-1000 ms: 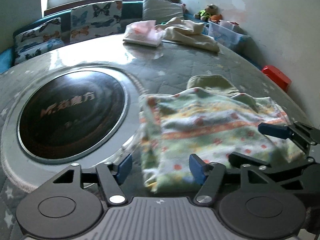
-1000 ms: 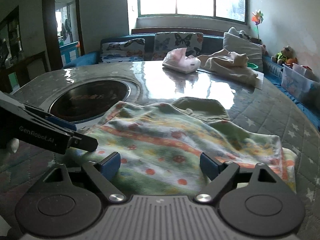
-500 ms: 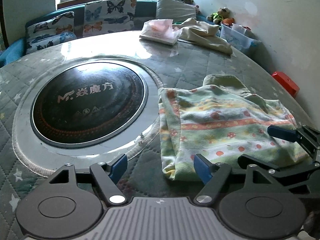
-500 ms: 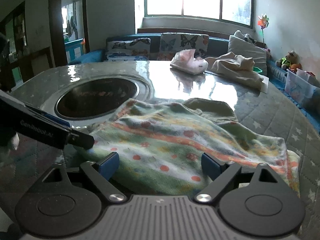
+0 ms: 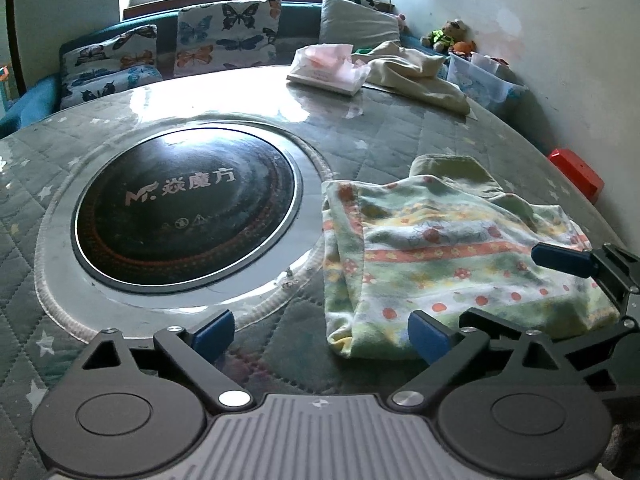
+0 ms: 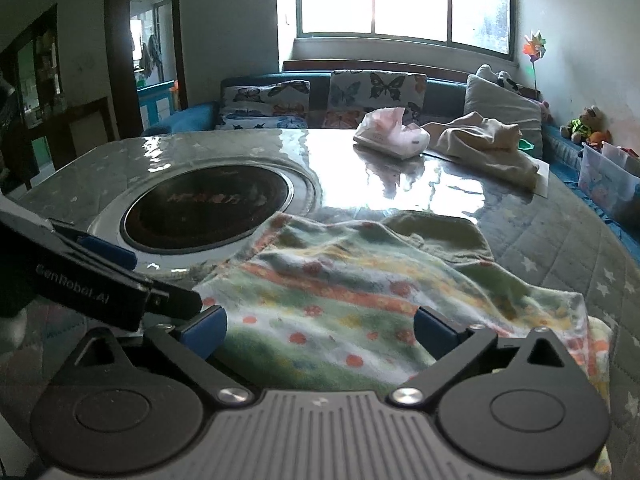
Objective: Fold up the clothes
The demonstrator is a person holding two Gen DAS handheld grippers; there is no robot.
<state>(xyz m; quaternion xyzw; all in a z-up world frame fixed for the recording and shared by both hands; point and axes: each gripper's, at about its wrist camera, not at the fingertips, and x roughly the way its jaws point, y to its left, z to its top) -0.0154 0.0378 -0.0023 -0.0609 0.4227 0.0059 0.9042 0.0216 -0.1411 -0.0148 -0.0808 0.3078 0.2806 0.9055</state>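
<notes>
Folded floral garment point(image 5: 452, 256) lies on the quilted counter point(image 5: 380, 136), just right of the round black cooktop point(image 5: 186, 216) | left claw point(image 5: 320, 334) spread apart at the garment's near left corner, empty | right claw point(image 6: 320, 330) spread apart over its near edge, empty | pink tissue pack point(image 6: 390, 132) and cream cloth point(image 6: 484, 144) at far side

Folded garment point(image 5: 452, 256) on the table point(image 5: 360, 136), lower right of frame, just right of the round inset cooktop point(image 5: 186, 212). Tissue pack point(image 5: 326, 68) and crumpled cloth point(image 5: 416, 76) at the far edge, upper right, possibly touching. Cushions point(image 5: 228, 36) behind, upper centre. Storage bin point(image 5: 480, 80) beyond, far right.
</notes>
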